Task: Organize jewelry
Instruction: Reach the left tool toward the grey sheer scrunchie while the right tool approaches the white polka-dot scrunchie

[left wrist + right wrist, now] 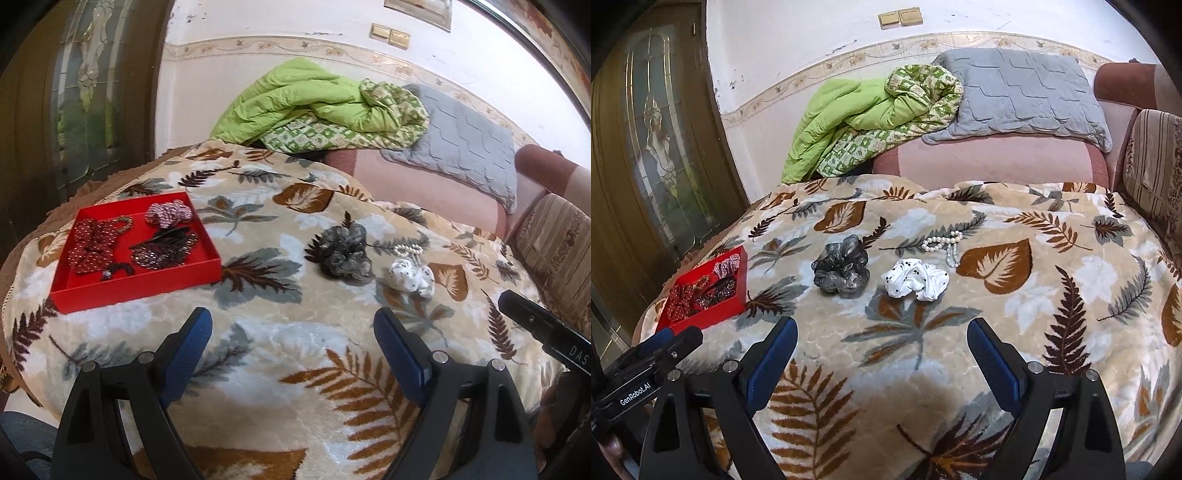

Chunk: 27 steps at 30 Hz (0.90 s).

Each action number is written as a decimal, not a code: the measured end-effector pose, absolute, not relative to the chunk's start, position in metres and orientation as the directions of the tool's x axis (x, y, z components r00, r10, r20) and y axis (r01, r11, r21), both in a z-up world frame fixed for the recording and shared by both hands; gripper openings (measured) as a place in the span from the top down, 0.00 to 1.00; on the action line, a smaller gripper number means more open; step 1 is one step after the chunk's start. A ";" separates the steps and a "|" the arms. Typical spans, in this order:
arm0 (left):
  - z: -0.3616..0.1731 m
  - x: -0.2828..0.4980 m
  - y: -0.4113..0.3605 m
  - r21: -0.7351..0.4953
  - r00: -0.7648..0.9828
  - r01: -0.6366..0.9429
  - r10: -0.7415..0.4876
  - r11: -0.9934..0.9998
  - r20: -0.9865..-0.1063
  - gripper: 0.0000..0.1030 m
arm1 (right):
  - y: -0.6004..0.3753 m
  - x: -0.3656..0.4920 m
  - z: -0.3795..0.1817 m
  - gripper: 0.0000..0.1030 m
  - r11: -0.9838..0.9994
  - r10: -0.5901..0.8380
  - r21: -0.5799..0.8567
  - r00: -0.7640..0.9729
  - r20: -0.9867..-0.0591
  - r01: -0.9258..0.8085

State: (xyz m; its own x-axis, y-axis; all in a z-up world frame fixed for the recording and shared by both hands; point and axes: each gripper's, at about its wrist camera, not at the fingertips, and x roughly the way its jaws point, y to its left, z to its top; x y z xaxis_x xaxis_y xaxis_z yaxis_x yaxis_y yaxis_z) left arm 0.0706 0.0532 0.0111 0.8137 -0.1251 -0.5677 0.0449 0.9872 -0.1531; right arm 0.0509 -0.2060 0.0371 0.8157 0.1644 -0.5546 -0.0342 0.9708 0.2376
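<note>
In our shallow red cardboard tray [207,266] lie several pieces (three, perhaps); grey gauzy scrunchie [841,271], white dotted scrunchie [916,278] and pearl strand [943,243] wait on the leaf-patterned blanket [960,350]; left tool [293,332] and right tool [882,341] gape wide, empty.

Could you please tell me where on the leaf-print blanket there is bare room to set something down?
The leaf-print blanket is bare right of the pearl bracelet and in front of the grey sheer scrunchie and white dotted scrunchie. A smaller gap separates the red cardboard tray from the grey scrunchie. The tray itself is crowded.
</note>
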 end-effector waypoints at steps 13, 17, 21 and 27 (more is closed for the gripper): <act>0.015 0.067 0.054 -0.126 0.810 0.046 -0.111 0.991 -0.576 0.14 | -0.199 0.067 0.041 0.07 0.973 0.175 0.223 0.806 -0.565 -0.055; 0.017 0.067 0.051 -0.108 0.809 0.052 -0.106 0.993 -0.578 0.14 | -0.197 0.075 0.046 0.07 0.974 0.176 0.220 0.810 -0.559 -0.060; 0.017 0.069 0.048 -0.095 0.808 0.059 -0.104 0.994 -0.579 0.14 | -0.197 0.084 0.049 0.07 0.974 0.174 0.216 0.812 -0.557 -0.061; 0.021 0.087 0.048 -0.118 0.787 0.071 -0.128 0.990 -0.603 0.14 | -0.198 0.102 0.049 0.07 0.975 0.175 0.215 0.805 -0.567 -0.061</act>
State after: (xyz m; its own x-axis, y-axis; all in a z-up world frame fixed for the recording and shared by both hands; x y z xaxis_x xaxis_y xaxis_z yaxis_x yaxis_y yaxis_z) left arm 0.0873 0.0477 0.0212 0.7874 -0.1284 -0.6029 0.0712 0.9905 -0.1179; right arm 0.1022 -0.1984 0.0495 0.8047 0.1755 -0.5672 -0.0610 0.9747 0.2150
